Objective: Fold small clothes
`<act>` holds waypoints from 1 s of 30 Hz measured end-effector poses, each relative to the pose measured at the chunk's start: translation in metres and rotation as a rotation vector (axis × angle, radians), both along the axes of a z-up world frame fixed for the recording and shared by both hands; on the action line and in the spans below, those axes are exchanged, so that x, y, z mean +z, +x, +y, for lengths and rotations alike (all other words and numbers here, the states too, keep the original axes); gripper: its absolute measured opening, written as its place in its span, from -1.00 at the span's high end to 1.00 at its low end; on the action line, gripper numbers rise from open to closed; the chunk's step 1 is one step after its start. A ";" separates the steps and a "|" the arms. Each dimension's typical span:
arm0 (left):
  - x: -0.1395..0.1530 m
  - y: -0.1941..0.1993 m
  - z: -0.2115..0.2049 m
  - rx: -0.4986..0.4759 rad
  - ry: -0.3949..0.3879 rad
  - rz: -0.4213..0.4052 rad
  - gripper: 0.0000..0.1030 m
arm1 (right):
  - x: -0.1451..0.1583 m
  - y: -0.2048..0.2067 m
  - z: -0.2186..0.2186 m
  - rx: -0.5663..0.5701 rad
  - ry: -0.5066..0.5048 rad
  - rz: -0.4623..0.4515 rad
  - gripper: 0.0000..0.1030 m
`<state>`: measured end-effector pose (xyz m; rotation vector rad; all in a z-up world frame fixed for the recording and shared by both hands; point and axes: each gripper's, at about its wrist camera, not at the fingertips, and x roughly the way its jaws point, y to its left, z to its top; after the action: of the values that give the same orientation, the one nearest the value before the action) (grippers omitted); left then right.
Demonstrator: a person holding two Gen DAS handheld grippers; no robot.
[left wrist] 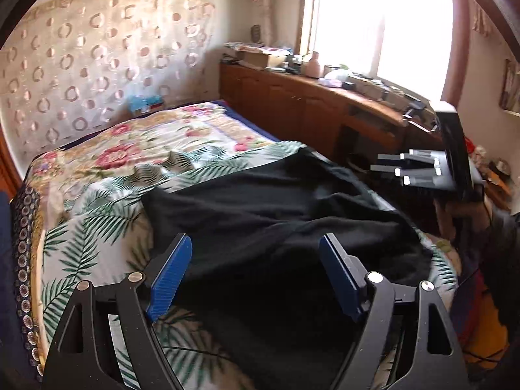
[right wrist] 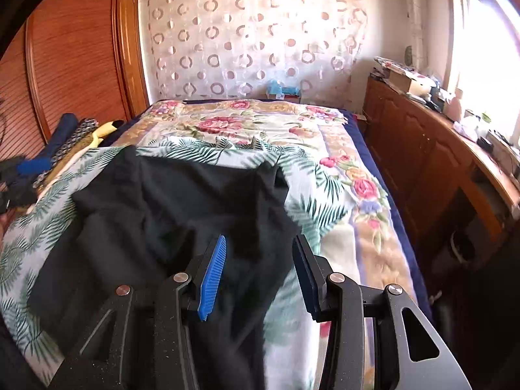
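A black garment (left wrist: 276, 214) lies rumpled on a palm-leaf sheet (left wrist: 97, 227) spread over the bed. My left gripper (left wrist: 256, 239) hovers over the garment's near part. Its blue pads (left wrist: 172, 276) stand wide apart with nothing pressed between them. In the right wrist view the same black garment (right wrist: 169, 208) spreads left and forward of my right gripper (right wrist: 260, 239). Its jaws stand partly apart above the cloth's right edge, and the pads (right wrist: 213, 276) grip nothing. From the left wrist view the right gripper (left wrist: 419, 169) is off the bed's right side, beyond the garment's edge.
A floral quilt (right wrist: 260, 123) covers the far bed. Folded clothes (right wrist: 65, 136) lie at the bed's left edge beside a wooden wardrobe (right wrist: 74, 48). A cluttered wooden cabinet (left wrist: 308, 104) runs along the right under a bright window. A blue box (right wrist: 282, 91) sits at the bed's head.
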<state>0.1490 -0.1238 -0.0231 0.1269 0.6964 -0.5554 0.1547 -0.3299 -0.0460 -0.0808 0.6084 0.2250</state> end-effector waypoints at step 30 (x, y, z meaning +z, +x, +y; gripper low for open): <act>-0.064 0.040 0.044 0.116 0.033 0.092 -0.58 | 0.001 0.168 -0.011 -0.151 -0.066 0.115 0.38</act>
<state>0.1892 -0.0802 -0.0867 0.0917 0.7972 -0.4409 0.3227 -0.3411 -0.0451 -0.0856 0.7334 0.0638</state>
